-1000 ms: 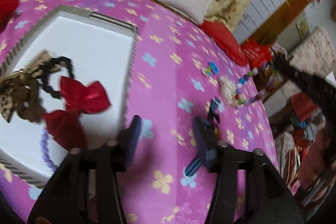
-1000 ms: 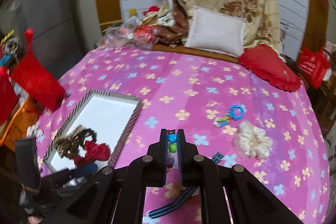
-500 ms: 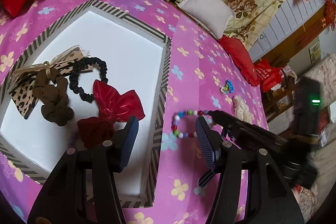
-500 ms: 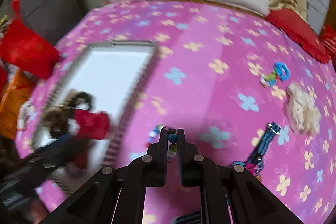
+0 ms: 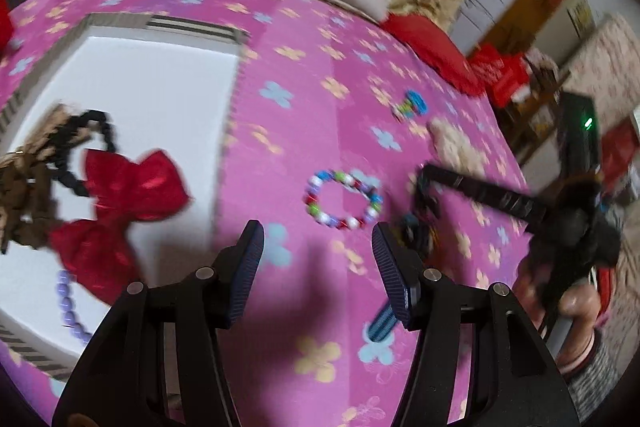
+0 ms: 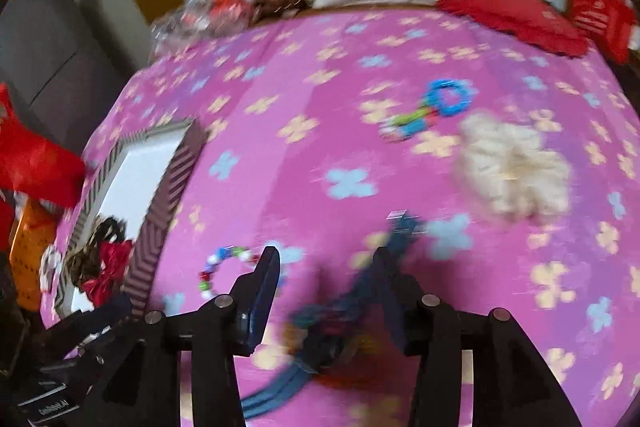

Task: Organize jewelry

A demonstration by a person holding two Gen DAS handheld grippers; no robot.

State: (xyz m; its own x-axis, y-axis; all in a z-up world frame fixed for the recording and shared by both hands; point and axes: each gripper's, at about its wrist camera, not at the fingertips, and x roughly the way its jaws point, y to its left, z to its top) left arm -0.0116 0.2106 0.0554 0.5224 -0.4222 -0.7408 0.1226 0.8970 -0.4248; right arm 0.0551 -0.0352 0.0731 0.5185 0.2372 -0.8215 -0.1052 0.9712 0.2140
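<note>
A bracelet of coloured beads [image 5: 329, 219] lies flat on the pink flowered cloth, just right of the white tray [image 5: 160, 87]. My left gripper [image 5: 318, 231] stands open right behind it, nothing between its fingers. My right gripper [image 6: 328, 255] is lowered to the cloth and its jaws are opening; the bracelet [image 6: 208, 273] lies free to the left of its left finger. A blue striped band [image 6: 360, 291] lies on the cloth under its jaws, and the pads do not press on it. The right gripper [image 5: 426, 183] also shows blurred in the left wrist view.
The tray [image 6: 160, 211] with its striped rim holds a red bow [image 5: 124, 195], a black scrunchie [image 5: 100, 123], a brown bow and purple beads [image 5: 68, 303]. A cream scrunchie [image 6: 512, 171] and a blue ring piece [image 6: 448, 99] lie further back. Pillows and clutter line the far edge.
The right gripper came down with the bead bracelet pinched in it, then opened and let it go on the cloth beside the tray. The left gripper swung over the tray's corner and back.
</note>
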